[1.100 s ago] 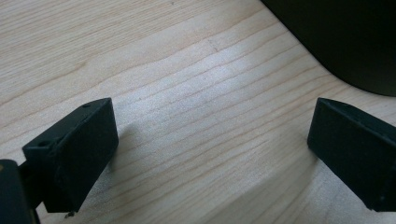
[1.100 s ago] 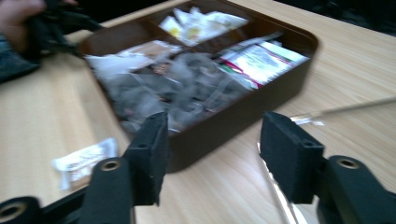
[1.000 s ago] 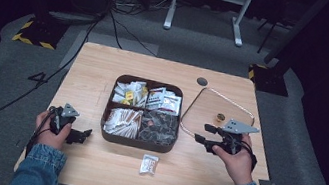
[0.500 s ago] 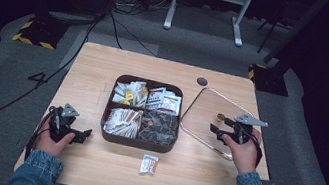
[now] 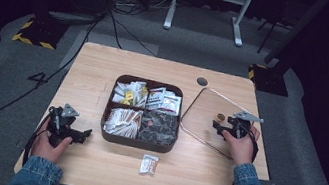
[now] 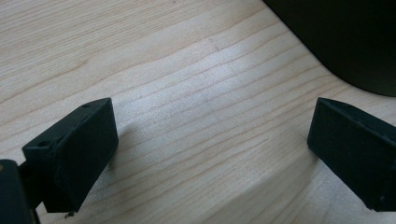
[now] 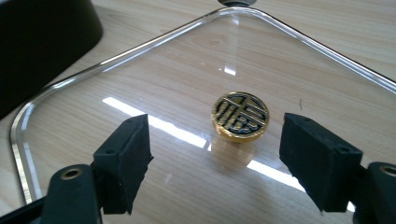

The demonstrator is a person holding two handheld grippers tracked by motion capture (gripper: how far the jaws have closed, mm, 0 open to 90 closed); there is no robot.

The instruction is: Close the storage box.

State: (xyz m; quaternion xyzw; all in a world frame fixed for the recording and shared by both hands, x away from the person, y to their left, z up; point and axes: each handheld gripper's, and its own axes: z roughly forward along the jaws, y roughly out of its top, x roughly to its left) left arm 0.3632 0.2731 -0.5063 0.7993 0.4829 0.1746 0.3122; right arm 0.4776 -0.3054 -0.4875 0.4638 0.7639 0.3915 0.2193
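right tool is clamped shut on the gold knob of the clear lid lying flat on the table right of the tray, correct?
Not quite. The right tool is open: in the right gripper view its jaws stand wide on either side of the gold knob without touching it, having just been opening. The rest holds: the clear lid lies flat on the table, right of the tray.

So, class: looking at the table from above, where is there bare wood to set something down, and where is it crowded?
Bare wood lies along the far edge of the table, beyond the compartment tray, and left of the tray up to the left gripper. The near edge is free apart from a small packet. The right side is crowded: the clear lid and right gripper.
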